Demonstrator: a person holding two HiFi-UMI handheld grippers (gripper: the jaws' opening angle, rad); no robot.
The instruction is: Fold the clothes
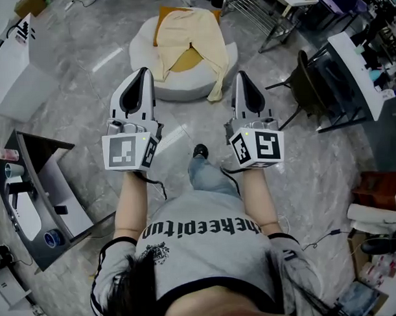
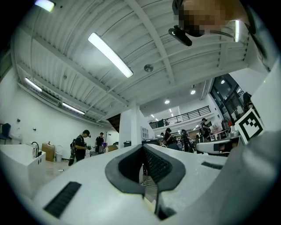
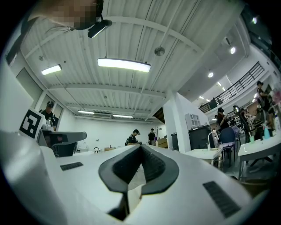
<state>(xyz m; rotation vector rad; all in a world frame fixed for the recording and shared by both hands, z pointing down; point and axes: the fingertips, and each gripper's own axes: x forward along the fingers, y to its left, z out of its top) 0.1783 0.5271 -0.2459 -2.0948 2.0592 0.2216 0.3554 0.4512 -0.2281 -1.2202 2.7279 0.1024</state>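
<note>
A pale yellow garment lies spread over a round white seat, one sleeve hanging down its front right side, with an orange cushion under it. Both grippers are held out side by side in front of the person, short of the seat and above the floor. The left gripper is shut with nothing between its jaws, its tips meeting in the left gripper view. The right gripper is shut and empty too. Both gripper views look slightly upward across the room, so neither shows the garment.
A black chair and a white desk stand at the right. A grey cabinet is at the left and a white box at the far left. The person's shoe is on the grey floor. Several people stand in the background.
</note>
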